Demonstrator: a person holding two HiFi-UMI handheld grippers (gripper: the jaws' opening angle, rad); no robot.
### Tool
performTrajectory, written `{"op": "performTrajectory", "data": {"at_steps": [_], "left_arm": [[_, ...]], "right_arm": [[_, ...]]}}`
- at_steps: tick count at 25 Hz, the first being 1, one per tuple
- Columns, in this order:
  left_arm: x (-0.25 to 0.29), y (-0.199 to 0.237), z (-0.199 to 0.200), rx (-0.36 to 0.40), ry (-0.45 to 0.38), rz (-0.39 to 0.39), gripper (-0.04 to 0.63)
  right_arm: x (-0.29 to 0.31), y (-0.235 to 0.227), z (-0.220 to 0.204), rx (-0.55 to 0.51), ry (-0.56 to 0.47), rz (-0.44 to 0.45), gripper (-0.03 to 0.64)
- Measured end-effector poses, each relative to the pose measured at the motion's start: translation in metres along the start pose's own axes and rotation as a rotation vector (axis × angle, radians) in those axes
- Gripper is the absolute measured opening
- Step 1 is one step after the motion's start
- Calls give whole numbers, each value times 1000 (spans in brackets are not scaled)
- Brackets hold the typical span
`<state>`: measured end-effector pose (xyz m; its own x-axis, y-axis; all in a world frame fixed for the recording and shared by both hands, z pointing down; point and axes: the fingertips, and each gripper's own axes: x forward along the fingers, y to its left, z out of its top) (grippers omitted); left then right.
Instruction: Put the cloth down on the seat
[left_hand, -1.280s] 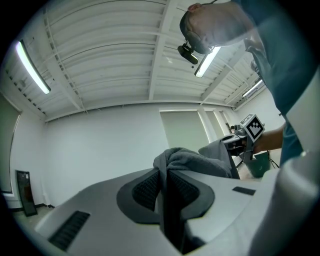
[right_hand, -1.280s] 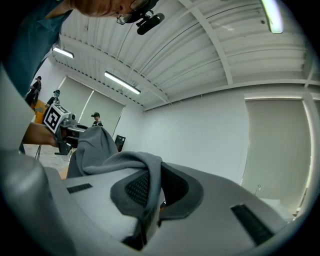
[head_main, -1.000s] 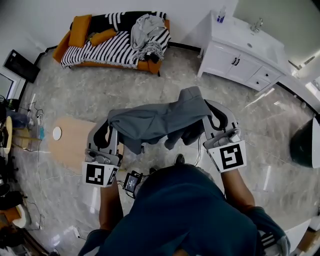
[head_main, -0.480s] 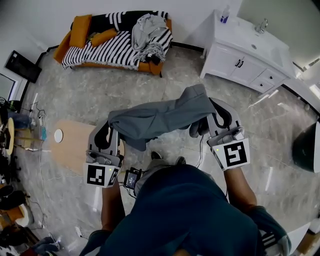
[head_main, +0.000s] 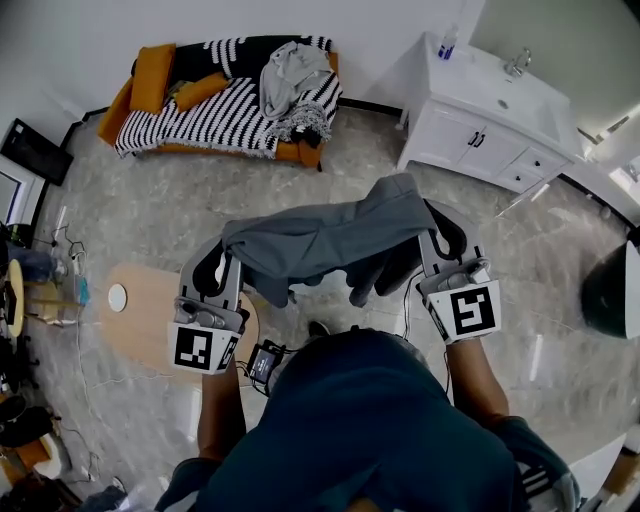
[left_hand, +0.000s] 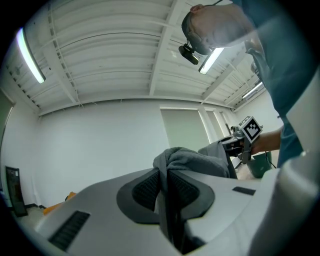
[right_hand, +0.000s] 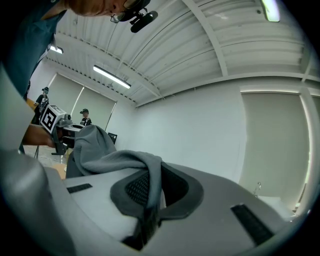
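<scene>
Now the left tool (head_main: 234, 258) and right tool (head_main: 424, 226) are each clamped tight on the grey cloth (head_main: 320, 240), slung in the air between them; since a second ago it has edged toward the far striped sofa (head_main: 215, 105). Open floor (head_main: 180, 205) ahead, round worktop (head_main: 150, 312) near left, white cabinet (head_main: 470, 140) far right

I had the grey cloth (head_main: 320, 240) up in the air, one end pinched in the left gripper (head_main: 226, 260) and the other in the right gripper (head_main: 430, 218), with folds sagging between. The seat (head_main: 300, 153), an orange sofa under a striped blanket, stood well apart from it.
</scene>
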<state>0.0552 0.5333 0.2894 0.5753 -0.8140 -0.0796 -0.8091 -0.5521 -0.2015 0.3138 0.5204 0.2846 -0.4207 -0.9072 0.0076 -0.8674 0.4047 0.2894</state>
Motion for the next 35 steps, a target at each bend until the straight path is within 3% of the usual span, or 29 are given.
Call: {"op": "performTrajectory", "data": {"at_steps": [6, 13, 28, 31, 35], "left_arm": [[3, 25, -11, -11, -12, -23, 44], [22, 37, -26, -30, 7, 4, 44], [134, 24, -37, -33, 65, 132, 44], [162, 22, -33, -23, 64, 139, 44], [182, 24, -31, 3, 55, 134, 44]], "right_arm": [[20, 16, 2, -5, 12, -13, 20], [51, 7, -10, -5, 27, 26, 20], [122, -90, -45, 9, 17, 180, 20], [132, -108, -45, 12, -33, 200, 20], [151, -122, -52, 45, -19, 197, 20]]}}
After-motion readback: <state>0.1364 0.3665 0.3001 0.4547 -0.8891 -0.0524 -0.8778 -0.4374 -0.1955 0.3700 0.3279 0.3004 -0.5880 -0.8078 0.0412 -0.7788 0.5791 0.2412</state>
